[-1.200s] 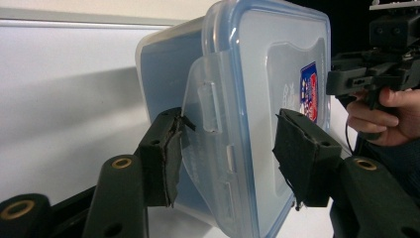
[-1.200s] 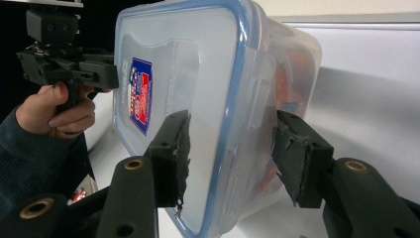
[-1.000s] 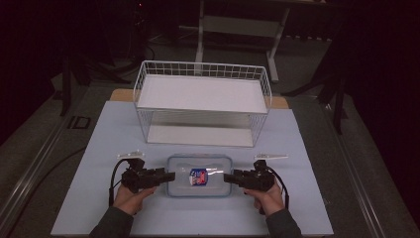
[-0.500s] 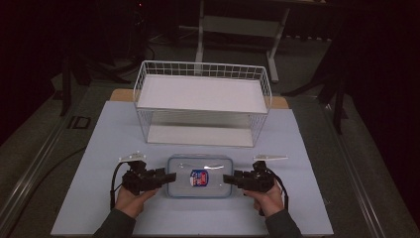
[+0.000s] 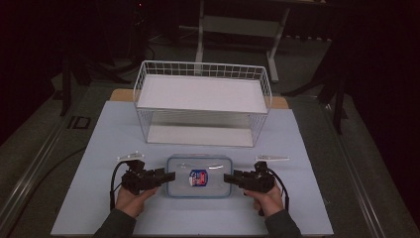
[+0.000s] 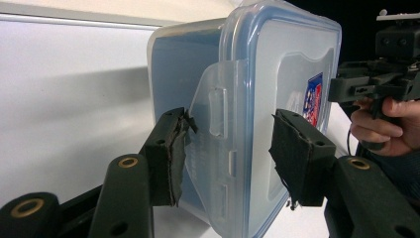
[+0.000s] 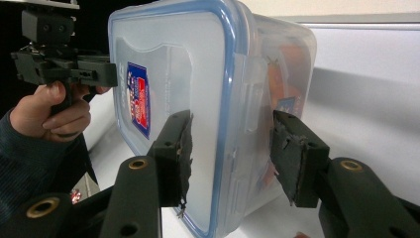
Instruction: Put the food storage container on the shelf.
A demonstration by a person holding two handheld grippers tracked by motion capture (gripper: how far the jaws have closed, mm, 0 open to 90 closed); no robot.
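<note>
Two labels on the container; high view shows one.

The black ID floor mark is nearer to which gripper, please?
Left. The left gripper is at the clear lidded plastic container's end on the mark's side; the right gripper is at the opposite end.

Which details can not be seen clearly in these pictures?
- Sticker on the box lid: print too small in the high view, cut by the left tongs' pad in its own view.
- Box contents: orange shapes blurred behind its cloudy wall, right gripper view.
- Whether the right tongs press: unclear.
</note>
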